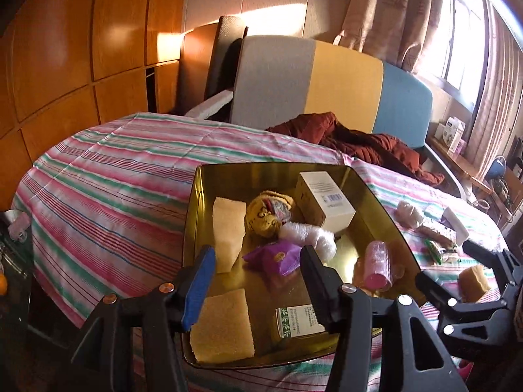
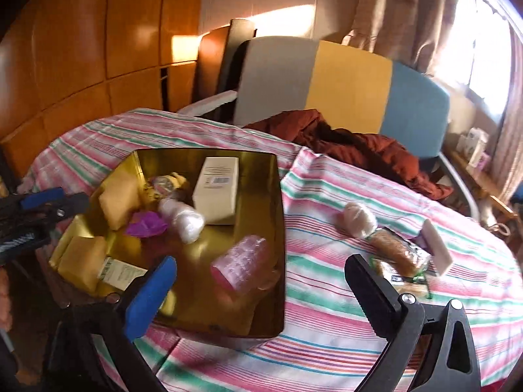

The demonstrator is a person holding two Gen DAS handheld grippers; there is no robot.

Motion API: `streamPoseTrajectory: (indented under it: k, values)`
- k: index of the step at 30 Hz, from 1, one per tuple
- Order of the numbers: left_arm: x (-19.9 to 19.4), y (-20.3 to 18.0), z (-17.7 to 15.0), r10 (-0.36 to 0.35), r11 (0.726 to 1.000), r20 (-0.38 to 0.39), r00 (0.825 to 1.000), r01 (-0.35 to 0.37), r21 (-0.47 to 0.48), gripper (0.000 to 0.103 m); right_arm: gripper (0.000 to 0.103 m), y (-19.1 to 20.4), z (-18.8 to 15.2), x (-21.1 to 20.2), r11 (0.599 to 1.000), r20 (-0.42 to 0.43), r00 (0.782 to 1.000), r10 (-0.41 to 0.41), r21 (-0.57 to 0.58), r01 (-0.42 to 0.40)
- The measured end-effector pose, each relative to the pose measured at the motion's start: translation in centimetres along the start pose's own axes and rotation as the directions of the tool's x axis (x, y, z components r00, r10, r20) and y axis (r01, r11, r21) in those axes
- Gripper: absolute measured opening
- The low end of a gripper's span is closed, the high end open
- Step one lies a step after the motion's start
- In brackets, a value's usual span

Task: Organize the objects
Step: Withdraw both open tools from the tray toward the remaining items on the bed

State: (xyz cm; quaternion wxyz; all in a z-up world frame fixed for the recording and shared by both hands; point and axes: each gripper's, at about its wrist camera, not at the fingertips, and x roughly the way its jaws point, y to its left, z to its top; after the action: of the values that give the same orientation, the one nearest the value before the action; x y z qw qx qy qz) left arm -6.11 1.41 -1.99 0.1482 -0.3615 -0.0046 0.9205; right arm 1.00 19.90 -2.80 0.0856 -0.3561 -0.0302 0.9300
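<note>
Right of the gold tray (image 2: 281,196), on the striped cloth (image 2: 327,294): wrapped bread (image 2: 397,253), lying long-ways away from the wide-open, empty right gripper (image 2: 261,281) just before it, far nearer than the half-open, empty left gripper (image 1: 258,271) over the tray.

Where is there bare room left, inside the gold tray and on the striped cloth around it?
Inside the gold tray, the bare floor lies between the white box and the pink roll; its left half is crowded. On the striped tablecloth, the stretch left of the tray is bare, as is the strip between the tray and the wrapped snacks.
</note>
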Motion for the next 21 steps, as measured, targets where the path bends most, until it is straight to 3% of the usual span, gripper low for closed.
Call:
streamPoseTrajectory:
  k: [4, 21]
  values:
    - [-0.2, -0.3, 0.0, 0.030, 1.000, 0.012, 0.999, -0.030, 0.008, 0.054, 0.103, -0.3, -0.3, 0.5, 0.998, -0.049, 0.997, 0.055, 0.036, -0.053]
    - [0.4, -0.9, -1.4, 0.090, 0.995, -0.044, 0.995, -0.088, 0.038, 0.054, 0.103, 0.1, -1.9, -0.6, 0.992, -0.001, 0.994, 0.107, 0.070, -0.106]
